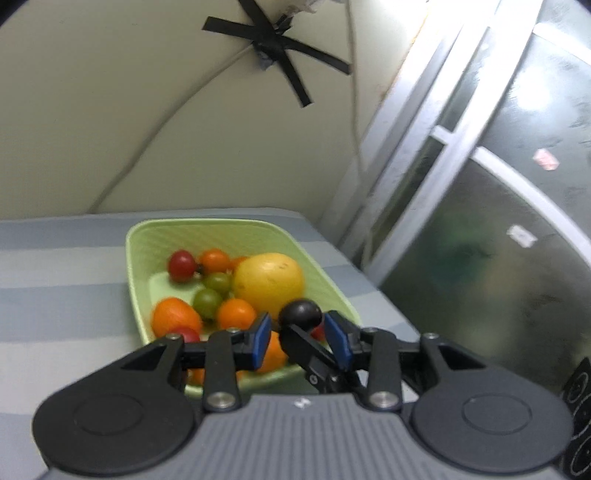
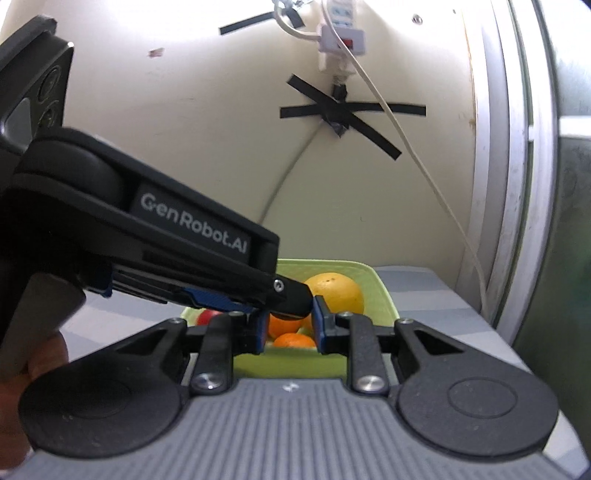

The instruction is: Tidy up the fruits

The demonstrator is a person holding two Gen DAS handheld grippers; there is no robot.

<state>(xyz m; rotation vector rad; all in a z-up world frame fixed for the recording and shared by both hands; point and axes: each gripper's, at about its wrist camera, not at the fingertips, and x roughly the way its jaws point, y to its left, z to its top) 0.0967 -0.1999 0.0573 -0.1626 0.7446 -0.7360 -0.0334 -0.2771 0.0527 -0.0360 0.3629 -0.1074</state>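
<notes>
A light green tray [image 1: 140,258] sits on the grey striped table and holds a large yellow citrus fruit [image 1: 269,284], several small orange, green and red fruits such as an orange one [image 1: 173,317] and a red one [image 1: 181,264]. My left gripper [image 1: 301,339] hovers over the tray's near edge with its blue pads apart and nothing between them; the black tip of the other gripper [image 1: 300,314] crosses in front. In the right wrist view my right gripper [image 2: 290,326] is open above the tray [image 2: 384,291], with the yellow fruit [image 2: 338,291] beyond and the left gripper body [image 2: 192,229] crossing from the left.
A cream wall with black tape crosses [image 1: 277,48] and a white cable stands behind the table. A metal-framed glass door [image 1: 480,221] is at the right, past the table's right edge [image 1: 369,280]. A power strip [image 2: 340,33] hangs on the wall.
</notes>
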